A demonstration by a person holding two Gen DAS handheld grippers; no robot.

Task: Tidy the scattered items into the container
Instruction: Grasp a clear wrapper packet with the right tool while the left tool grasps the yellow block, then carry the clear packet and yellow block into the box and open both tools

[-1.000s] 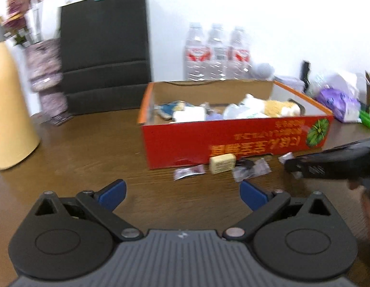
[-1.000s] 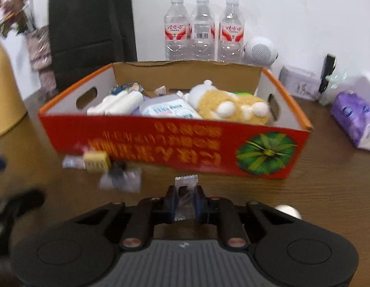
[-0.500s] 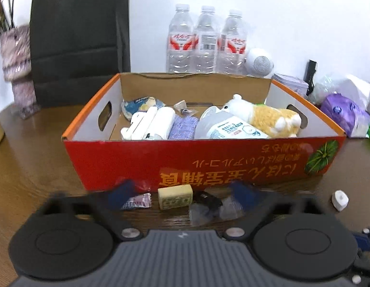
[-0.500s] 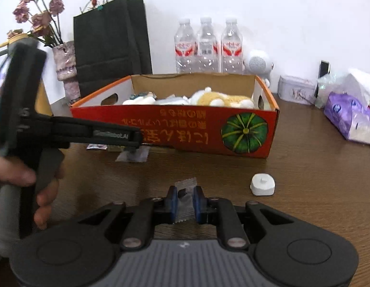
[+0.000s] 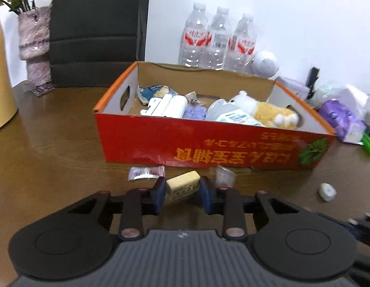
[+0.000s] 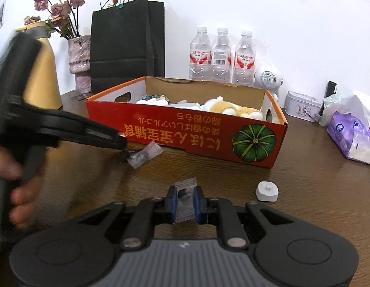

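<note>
On the brown surface (image 5: pixel 53 157) in front of the red box (image 5: pixel 208 146), the left tongs (image 5: pixel 182 191), spread wide a second ago, are closing around a small yellow block (image 5: pixel 183 184), which sits between the blue pads though contact is not clear. That suggests the block is next to go into the box. The right tongs (image 6: pixel 185 199) stay pressed together, pinching a grey wrapped sweet (image 6: pixel 185 201) above the surface. Loose pieces left outside the box: one red-and-silver sweet (image 5: pixel 146 172), one clear wrapper (image 6: pixel 145 155), one white cap (image 6: pixel 267 191). Inside lie one plush toy (image 5: pixel 268 112), white tubes and packets. Three water bottles (image 6: pixel 222 56) stand behind.
</note>
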